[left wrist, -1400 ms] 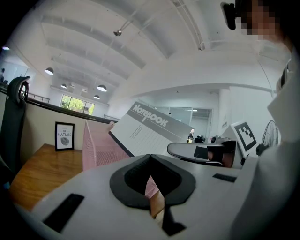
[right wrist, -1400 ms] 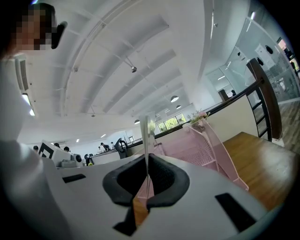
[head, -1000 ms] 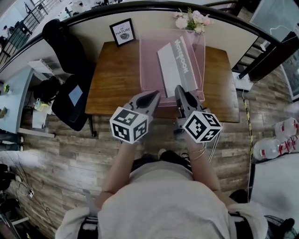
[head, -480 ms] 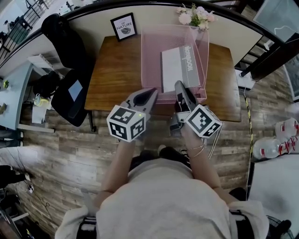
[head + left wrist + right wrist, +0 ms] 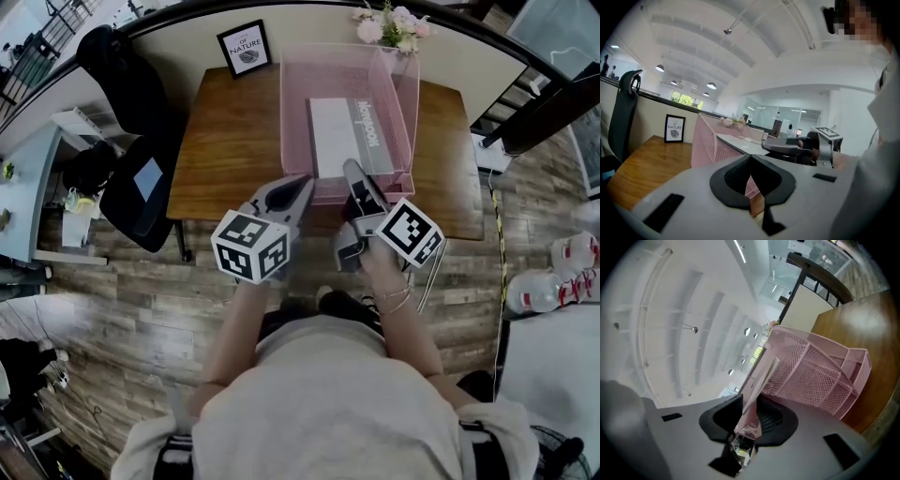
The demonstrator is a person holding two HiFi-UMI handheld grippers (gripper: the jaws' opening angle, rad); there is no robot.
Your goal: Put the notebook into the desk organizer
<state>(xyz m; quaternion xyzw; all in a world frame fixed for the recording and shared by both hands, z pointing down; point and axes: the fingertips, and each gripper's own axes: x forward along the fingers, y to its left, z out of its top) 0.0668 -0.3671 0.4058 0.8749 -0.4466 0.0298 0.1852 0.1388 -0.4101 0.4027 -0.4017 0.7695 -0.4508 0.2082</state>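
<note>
A grey-and-white notebook (image 5: 342,136) lies flat inside the pink mesh desk organizer (image 5: 286,112) on the wooden desk (image 5: 225,159). My right gripper (image 5: 352,176) is rolled on its side at the organizer's near wall. Its jaws have just been opening. In the right gripper view the notebook's thin edge (image 5: 764,376) runs out from between the parted pads of that gripper (image 5: 749,398). My left gripper (image 5: 302,184) hovers beside it at the desk's front edge, shut and holding nothing. In the left gripper view it (image 5: 751,157) points past the organizer (image 5: 710,140) and the notebook (image 5: 740,143).
A framed picture (image 5: 244,49) stands at the back left of the desk, and flowers (image 5: 389,23) behind the organizer. A black office chair (image 5: 141,187) stands left of the desk. Water bottles (image 5: 553,281) lie on the floor at the right.
The notebook has gone from tilted in the organizer to lying flat on its bottom. My right gripper rolled and sank a little, and its jaws parted. The left gripper stayed put.
</note>
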